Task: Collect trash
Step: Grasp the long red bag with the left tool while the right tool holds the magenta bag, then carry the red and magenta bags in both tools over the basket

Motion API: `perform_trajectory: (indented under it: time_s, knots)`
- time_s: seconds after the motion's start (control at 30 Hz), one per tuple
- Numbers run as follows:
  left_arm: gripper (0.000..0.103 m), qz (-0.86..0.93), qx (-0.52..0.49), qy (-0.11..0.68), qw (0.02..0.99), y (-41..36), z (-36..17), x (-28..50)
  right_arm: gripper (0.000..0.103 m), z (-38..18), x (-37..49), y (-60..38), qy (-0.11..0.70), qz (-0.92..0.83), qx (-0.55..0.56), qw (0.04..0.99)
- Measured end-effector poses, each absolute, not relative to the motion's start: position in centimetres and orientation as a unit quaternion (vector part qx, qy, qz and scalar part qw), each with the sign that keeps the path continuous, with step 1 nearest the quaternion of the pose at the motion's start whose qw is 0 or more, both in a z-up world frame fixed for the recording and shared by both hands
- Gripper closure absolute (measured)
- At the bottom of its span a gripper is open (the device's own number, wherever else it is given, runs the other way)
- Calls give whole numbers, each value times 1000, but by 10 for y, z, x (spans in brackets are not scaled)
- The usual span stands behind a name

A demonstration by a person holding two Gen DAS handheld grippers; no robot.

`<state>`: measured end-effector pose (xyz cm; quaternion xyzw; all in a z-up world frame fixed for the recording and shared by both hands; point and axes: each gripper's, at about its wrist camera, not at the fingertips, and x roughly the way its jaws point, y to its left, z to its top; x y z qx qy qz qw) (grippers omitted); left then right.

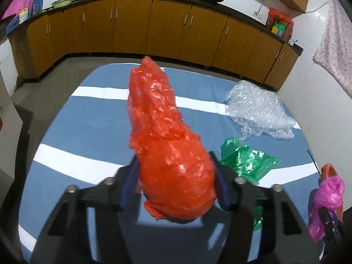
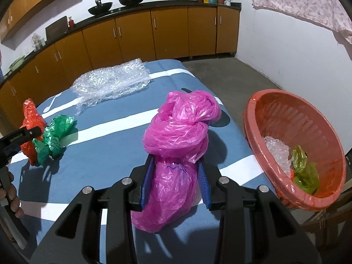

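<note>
Left gripper (image 1: pixel 176 176): clamped on the red plastic bag (image 1: pixel 162 145), blue pads (image 1: pixel 129 180) pressed into both sides of its crumpled lower bulk. Jaws held apart only by the thickness of the bag. Bag raised off the table, upper end standing tall beyond the fingertips, lower end hanging below the pads.

Right gripper (image 2: pixel 176 176): clamped on the pink plastic bag (image 2: pixel 178 140), ribbed blue pads (image 2: pixel 203 184) pinching its narrow middle. Knotted upper portion bunched ahead of the fingertips; loose tail draped below, back toward the gripper body.

Table (image 1: pixel 88 121): covered in blue cloth with white stripes.

Remaining trash on the table:
- Green plastic bag (image 1: pixel 246 160), crumpled, lying just beside the left gripper on its right side; touching or merely next to the red bag cannot be told.
- Bubble wrap (image 2: pixel 112 81), clear, spread near the far edge, well apart from both grippers.

Basket (image 2: pixel 275 101): orange-red, slotted wall, tilted toward the right gripper, positioned at the right edge of the table. Contents: a piece of bubble wrap, a yellow-green foil scrap (image 2: pixel 304 171) and something orange partly hidden at the bottom.

Background: wooden cabinets (image 1: pixel 154 26) along the wall, two woks (image 2: pixel 100 8) on the counter.
</note>
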<state>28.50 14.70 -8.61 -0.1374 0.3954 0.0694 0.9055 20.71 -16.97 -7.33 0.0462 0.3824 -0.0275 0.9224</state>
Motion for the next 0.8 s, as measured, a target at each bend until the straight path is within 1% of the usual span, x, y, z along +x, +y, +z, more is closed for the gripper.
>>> perform_trajectory:
  time_s: [0.07, 0.17, 0.57, 0.8]
  knots:
    - [55, 69, -132, 392, 908, 149, -84, 282, 66, -72, 204, -169, 380, -27, 41, 924]
    - [58, 69, -118, 384, 913, 149, -78, 277, 65, -70, 201, -171, 377, -26, 42, 925]
    - [58, 40, -86, 343, 934, 133, -39, 239, 66, -45, 178, -187, 345, -30, 48, 937]
    - [58, -8, -59, 325, 944, 95, -18, 217, 66, -32, 162, -199, 325, -42, 44, 944]
